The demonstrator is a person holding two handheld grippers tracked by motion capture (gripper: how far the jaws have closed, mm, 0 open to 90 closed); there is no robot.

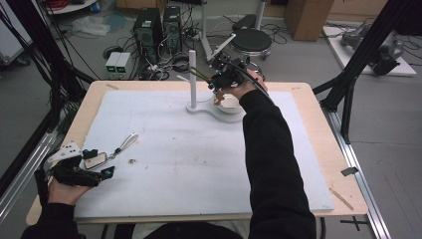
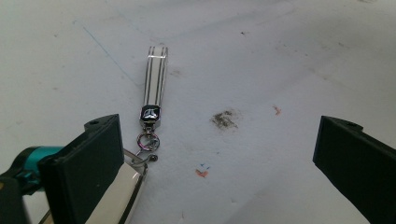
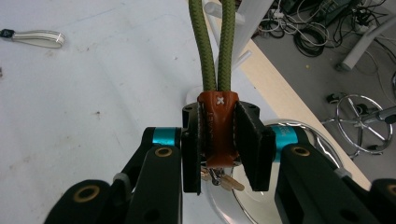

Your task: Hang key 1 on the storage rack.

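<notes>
A lab or workshop; a table [image 1: 318,149] with a white mat [image 1: 199,149] stands inside a black frame [image 1: 358,74]; computer towers [image 1: 158,27], power supplies [image 1: 118,62] and tangled cables [image 1: 64,59] crowd the grey floor; a stool [image 1: 251,42] and boxes [image 1: 308,17] sit behind.

Even, cool overhead light; white table cover [image 1: 189,149] bright, floor dimmer. Shadows soft and faint. High view slightly soft, grainy. Near jaws blurred in gripper views (wide-angle stretch at edges). Mild glare on chrome base [image 3: 261,205].
</notes>
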